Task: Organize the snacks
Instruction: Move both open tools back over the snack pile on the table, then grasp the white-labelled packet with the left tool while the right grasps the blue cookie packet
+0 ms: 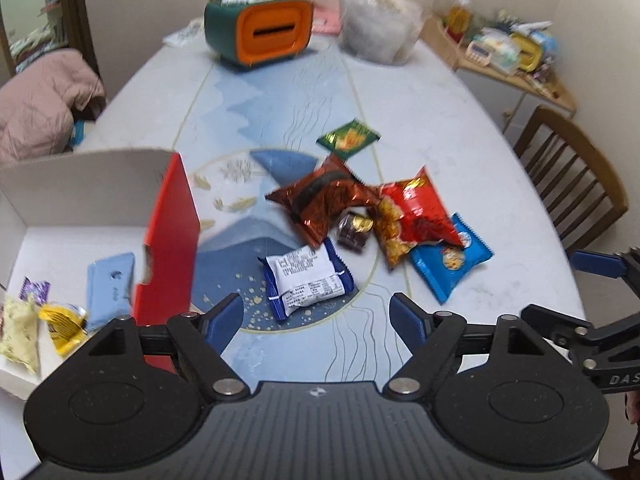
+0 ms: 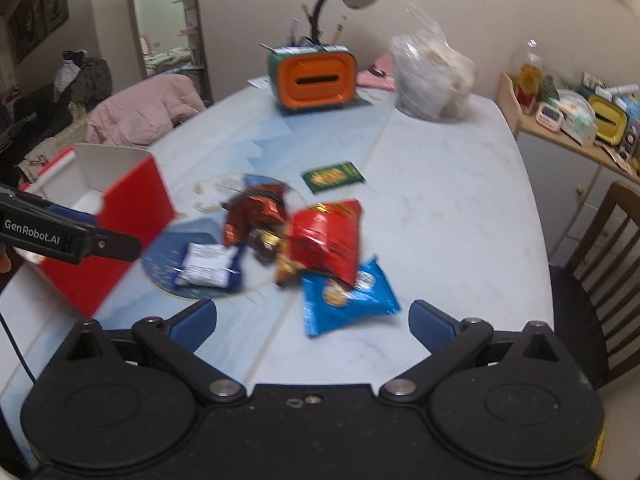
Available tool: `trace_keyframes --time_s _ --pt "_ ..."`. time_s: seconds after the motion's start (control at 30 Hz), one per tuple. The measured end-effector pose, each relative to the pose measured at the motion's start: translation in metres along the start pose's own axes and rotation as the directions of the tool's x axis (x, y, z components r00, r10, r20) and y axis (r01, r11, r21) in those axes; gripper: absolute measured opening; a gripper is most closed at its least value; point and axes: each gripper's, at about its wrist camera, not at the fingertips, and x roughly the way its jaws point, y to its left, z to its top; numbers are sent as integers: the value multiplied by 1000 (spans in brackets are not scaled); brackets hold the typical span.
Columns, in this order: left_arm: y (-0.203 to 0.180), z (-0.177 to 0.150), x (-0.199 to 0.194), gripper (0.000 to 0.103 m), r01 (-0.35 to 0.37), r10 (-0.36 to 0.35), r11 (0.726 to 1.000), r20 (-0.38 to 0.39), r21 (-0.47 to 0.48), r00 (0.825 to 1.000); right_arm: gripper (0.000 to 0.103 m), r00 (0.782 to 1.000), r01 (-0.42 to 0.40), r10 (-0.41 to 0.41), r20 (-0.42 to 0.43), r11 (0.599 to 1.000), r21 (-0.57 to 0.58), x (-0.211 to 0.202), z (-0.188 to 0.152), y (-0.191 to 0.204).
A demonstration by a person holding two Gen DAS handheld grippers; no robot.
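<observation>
A red box (image 1: 168,232) with a white inside stands open at the left and holds several small snacks, among them a light blue packet (image 1: 110,288) and a yellow one (image 1: 64,324). On the table lies a loose pile: a white-and-blue packet (image 1: 308,280), a brown foil bag (image 1: 320,200), a red chip bag (image 1: 416,216), a blue packet (image 1: 452,260) and, apart, a green packet (image 1: 348,138). My left gripper (image 1: 316,316) hovers open just short of the white-and-blue packet. My right gripper (image 2: 313,318) is open above the table, the blue packet (image 2: 348,300) just ahead of its fingertips.
An orange-and-green organiser (image 1: 260,32) and a full clear plastic bag (image 1: 376,20) stand at the table's far end. A wooden chair (image 1: 576,172) is at the right edge, a cluttered side shelf (image 1: 512,60) behind it. A pink jacket (image 1: 40,100) lies at the left.
</observation>
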Motion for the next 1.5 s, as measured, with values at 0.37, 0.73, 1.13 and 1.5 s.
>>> trace_keyframes --time_s 0.37,0.73,1.13,1.5 --pt "1 26 72 80 -33 10 990 -167 -134 986 102 997 -5 8 -77 999 37 56 1 -43" --pt "10 40 123 80 -108 53 971 -244 -215 968 102 989 -51 60 -137 997 64 106 6 -53" --pt "11 38 140 81 -141 86 961 -231 -236 969 102 982 -65 79 -170 994 89 140 10 -56" --pt "2 28 134 73 -179 148 969 -180 -169 972 86 986 -41 38 -160 999 -13 140 2 -38"
